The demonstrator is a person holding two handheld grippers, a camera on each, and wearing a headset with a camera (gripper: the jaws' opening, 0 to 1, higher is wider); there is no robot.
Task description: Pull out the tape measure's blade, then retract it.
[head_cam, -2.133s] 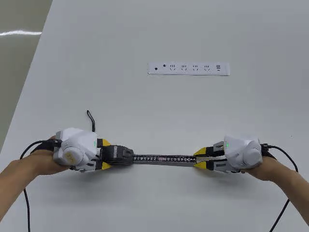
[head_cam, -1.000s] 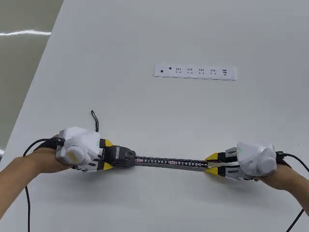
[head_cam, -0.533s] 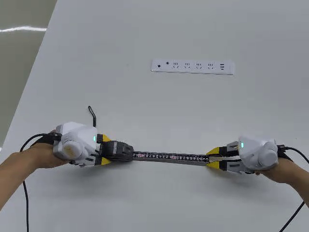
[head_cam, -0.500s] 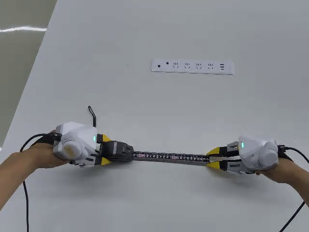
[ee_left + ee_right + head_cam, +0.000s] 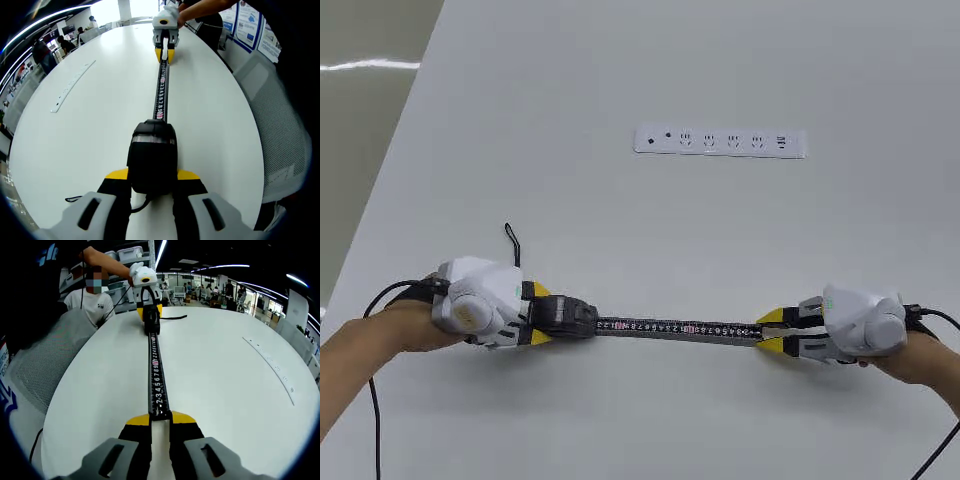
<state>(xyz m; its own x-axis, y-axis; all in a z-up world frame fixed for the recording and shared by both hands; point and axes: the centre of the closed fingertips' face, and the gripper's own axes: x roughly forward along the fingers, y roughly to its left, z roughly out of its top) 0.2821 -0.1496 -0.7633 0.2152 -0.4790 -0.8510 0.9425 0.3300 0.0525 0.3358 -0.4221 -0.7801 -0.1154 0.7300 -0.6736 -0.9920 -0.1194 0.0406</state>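
The fingers (image 5: 118, 175) of the left gripper (image 5: 540, 315) are clenched on the black tape measure (image 5: 152, 152), with one yellow tip pressed against each flank of its housing. The fingers (image 5: 137, 420) of the right gripper (image 5: 769, 331) are closed on the far end of the blade (image 5: 675, 328), which is seen in the right gripper view to pass in between the two yellow tips. The blade is drawn out straight from the housing to the right gripper. Its dark, numbered face is turned upward and it is held low over the white tabletop (image 5: 620, 60); whether it touches the surface cannot be told.

A white power strip (image 5: 720, 141) lies farther across the tabletop from the person. The blade is stretched roughly parallel to the power strip and well apart from it, on the person's side. The tape measure is placed nearer the person than the power strip and beyond its left end. The right gripper's tips are found on the near side of the power strip, about level with its right end.

A thin black cord (image 5: 509, 245) lies on the tabletop just beside the left gripper, on the side facing the power strip. Each gripper is held in one of the person's hands, and dark cables (image 5: 375, 420) are trailed back toward the person, away from the power strip.
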